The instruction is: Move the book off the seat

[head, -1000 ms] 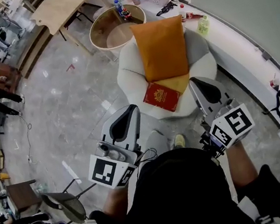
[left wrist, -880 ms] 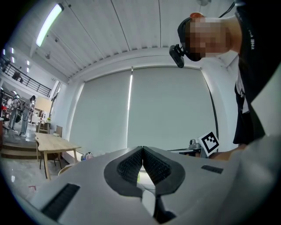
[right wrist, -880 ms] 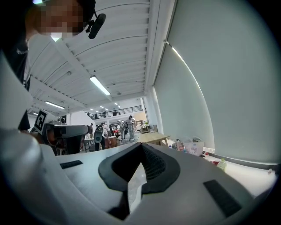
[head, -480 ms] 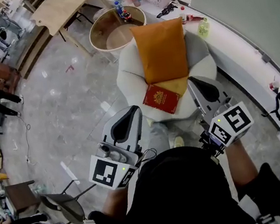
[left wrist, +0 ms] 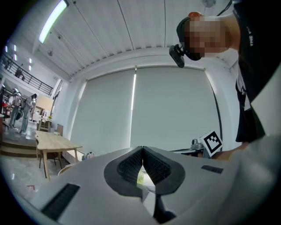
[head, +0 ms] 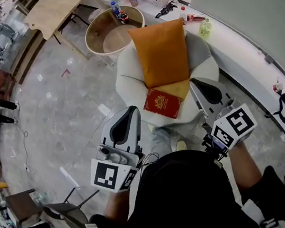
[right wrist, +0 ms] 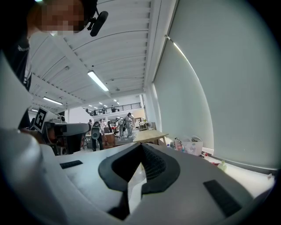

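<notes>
left gripper (left wrist: 142, 150): jaws together, ribbed pads meeting at the tip, nothing clamped between them. right gripper (right wrist: 141, 146): jaws likewise together, nothing clamped. each gripper points roughly level, away from the person and toward the seat (head: 126, 81).

in the head view the left gripper sits just short of the seat's near left edge. the right gripper overlaps the seat's near right edge; contact cannot be determined. neither gripper touches the book (head: 163, 104).

book: red cover with a gold emblem, lying flat on the near part of the seat, turned at an angle to the seat's front. it lies between the two grippers and ahead of their tips. its far edge meets a yellow fold (head: 177, 87) below the cushion (head: 162, 51).

cushion: orange, rectangular, set against the seat's back, just beyond the book.

seat: white, round, padded, standing on a grey polished floor (head: 61, 107).

beyond the seat: a round table (head: 111, 38) with a raised wooden rim, just beside the seat's back, with a bottle (head: 114, 8) at its far rim. a long wooden worktop (head: 56, 9) stands further off to the left. a white curved ledge (head: 240, 52) runs along the wall on the right, carrying a green bottle (head: 204, 28).
</notes>
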Action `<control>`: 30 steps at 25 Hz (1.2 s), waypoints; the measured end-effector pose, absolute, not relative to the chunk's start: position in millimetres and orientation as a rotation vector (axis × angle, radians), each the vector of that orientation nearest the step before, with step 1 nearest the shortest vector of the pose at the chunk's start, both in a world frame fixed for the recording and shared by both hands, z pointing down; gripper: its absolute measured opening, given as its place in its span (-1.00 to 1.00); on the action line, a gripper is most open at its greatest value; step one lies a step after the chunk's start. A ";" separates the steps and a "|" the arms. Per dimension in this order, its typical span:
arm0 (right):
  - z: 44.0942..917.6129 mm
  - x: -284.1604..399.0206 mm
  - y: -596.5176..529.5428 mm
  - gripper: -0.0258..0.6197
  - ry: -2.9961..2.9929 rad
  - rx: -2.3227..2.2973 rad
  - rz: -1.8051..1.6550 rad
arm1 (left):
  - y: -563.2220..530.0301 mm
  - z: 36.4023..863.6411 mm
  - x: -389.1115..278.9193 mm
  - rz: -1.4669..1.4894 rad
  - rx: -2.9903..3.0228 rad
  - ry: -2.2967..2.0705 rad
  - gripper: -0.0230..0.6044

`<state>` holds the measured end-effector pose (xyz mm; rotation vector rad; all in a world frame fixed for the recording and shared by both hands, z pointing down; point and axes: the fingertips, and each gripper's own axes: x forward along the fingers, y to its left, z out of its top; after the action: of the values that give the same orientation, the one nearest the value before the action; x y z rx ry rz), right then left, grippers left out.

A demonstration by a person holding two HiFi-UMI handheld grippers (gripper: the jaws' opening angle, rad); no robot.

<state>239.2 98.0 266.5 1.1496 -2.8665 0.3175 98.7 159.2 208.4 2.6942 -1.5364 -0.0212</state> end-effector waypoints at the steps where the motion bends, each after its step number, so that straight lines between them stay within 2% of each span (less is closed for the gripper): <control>1: 267.3 236.5 93.4 -0.90 -2.863 1.149 0.319 | 153.2 208.2 94.1 -0.018 2.688 -1.563 -0.89; 9: 268.4 211.4 49.7 -0.90 -2.848 1.153 0.328 | 108.9 226.4 82.0 0.107 2.773 -1.497 -0.89; 14: 269.7 193.9 21.7 -0.90 -2.818 1.159 0.353 | 78.7 234.2 68.2 -0.012 2.708 -1.356 -0.89; 20: 273.6 166.3 -7.1 -0.90 -2.754 1.136 0.316 | 40.7 243.9 48.4 0.143 2.756 -1.368 -0.89; 30: 276.6 128.8 -44.6 -0.90 -2.719 1.146 0.327 | 1.4 257.7 13.2 0.198 2.772 -1.368 -0.89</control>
<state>128.8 -44.6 276.6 1.1465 -2.7189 0.3273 13.2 1.4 257.7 2.7718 -1.3682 0.1982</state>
